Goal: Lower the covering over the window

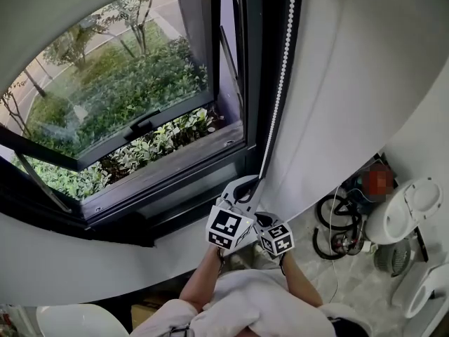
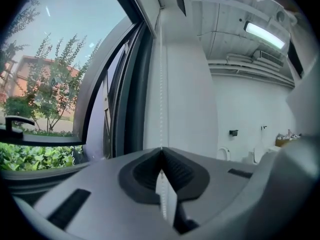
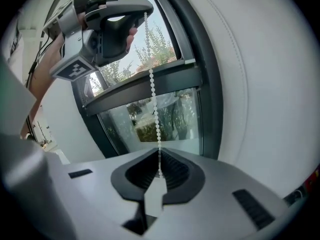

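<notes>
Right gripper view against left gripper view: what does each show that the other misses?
Only the right gripper view: the left tongs gripping the chain above the right tongs, a hand on them. Only the left gripper view: a ceiling light, sky and a building. Both: the chain pinched in shut tongs, beside the window frame.

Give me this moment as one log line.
left claw: shut on bead chain | right claw: shut on bead chain, below left claw | window: ajar
</notes>
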`<state>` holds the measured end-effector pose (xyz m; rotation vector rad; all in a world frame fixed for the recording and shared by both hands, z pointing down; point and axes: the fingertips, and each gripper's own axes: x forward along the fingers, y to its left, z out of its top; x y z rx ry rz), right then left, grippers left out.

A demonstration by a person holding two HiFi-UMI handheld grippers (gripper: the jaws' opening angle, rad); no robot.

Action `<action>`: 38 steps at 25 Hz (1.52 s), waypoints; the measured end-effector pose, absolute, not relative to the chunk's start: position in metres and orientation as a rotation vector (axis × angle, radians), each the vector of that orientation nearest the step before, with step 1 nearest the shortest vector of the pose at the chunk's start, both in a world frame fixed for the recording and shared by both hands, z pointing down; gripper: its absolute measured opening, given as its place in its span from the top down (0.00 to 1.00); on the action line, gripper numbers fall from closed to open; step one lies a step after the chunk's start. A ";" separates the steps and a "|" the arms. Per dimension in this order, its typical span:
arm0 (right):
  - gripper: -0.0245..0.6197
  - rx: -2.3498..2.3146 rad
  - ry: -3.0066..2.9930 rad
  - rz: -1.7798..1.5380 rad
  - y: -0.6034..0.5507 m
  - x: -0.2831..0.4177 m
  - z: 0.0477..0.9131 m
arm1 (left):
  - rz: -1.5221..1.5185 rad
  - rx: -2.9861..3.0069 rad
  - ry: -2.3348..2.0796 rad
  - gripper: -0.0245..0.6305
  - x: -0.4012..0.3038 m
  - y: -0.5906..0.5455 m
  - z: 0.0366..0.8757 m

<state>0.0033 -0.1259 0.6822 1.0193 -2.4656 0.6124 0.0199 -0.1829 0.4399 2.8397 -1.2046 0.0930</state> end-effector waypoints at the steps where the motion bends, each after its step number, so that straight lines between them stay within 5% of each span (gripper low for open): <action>1: 0.95 1.016 -2.460 0.618 -0.125 0.004 0.685 | 0.097 2.836 -1.202 0.94 0.020 -0.183 0.443; 23: 0.94 0.963 -2.325 0.599 -0.109 0.012 0.734 | 0.263 2.742 -1.166 0.94 0.019 -0.171 0.517; 28: 0.80 1.009 -2.391 0.507 -0.113 0.017 0.693 | 0.259 2.741 -1.158 0.94 0.019 -0.164 0.522; 38: 0.80 1.274 -2.554 0.214 -0.134 0.045 0.534 | 0.247 2.762 -1.153 0.94 0.019 -0.161 0.523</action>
